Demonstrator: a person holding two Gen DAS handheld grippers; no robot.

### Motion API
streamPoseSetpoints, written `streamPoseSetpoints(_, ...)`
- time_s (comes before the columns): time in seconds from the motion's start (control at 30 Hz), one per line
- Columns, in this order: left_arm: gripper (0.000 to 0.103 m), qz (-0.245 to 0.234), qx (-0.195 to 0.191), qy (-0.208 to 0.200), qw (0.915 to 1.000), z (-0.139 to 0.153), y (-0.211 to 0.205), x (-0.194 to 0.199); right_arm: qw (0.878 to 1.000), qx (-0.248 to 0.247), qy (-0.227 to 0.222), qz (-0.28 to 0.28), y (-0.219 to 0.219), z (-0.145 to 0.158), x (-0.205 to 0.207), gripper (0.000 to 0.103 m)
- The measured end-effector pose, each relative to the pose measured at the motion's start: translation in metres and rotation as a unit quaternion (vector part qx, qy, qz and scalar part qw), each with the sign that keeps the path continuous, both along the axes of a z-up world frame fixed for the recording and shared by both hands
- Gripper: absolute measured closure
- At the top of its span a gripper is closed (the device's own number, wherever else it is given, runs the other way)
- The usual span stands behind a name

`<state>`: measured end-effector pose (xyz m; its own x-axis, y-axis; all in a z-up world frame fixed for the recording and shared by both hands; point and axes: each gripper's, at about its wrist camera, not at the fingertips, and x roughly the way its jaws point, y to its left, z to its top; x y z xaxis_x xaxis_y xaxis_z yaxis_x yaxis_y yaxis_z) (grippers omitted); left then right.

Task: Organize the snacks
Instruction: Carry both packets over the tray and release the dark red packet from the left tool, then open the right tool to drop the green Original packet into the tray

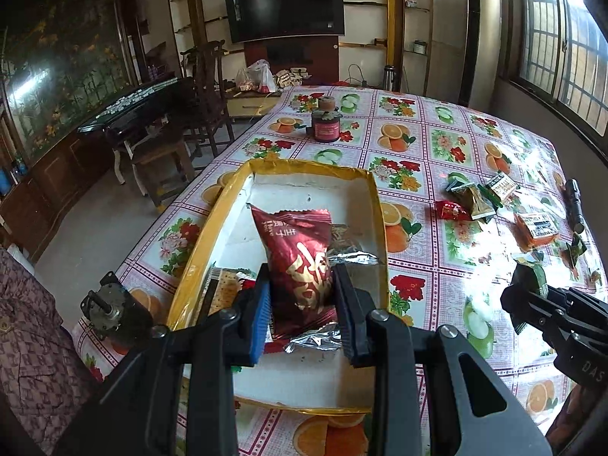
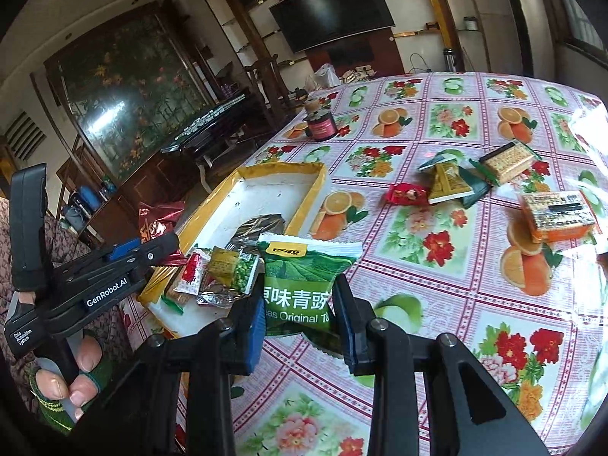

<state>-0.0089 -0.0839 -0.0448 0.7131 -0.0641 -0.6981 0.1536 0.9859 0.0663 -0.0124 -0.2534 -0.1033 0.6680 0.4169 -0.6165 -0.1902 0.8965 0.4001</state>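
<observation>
Snacks gripped in both jaws: red packet (image 1: pixel 294 262) by left gripper (image 1: pixel 302 304) over tray (image 1: pixel 374 205), green packet (image 2: pixel 304 285) by right gripper (image 2: pixel 300 323) near it. Packets should be released low, flat, on bare tray floor.

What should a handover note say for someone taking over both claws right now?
Left claw: shut on a red snack packet, over the yellow-rimmed box.
Right claw: shut on a green pea packet, near the box's corner.
Done: several small packets lie in the box.
Left: drop both packets in, then fetch the loose snacks and the orange box from the tablecloth.
</observation>
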Motion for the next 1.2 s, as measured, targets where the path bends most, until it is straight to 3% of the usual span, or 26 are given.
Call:
streamPoseSetpoints(0.47, 0.07, 0.028, -0.023, 0.036, 0.9987, -0.022, 0.042, 0.017, 0.999, -0.003, 0.01, 0.044, 0.05, -0.009, 0.029, 0.071)
streamPoseSetpoints(1.2, 0.069, 0.034, -0.016, 0.069, 0.9969, -0.046, 0.047, 0.039, 0.997, -0.024, 0.027, 0.073, 0.102, -0.031, 0.091, 0.071)
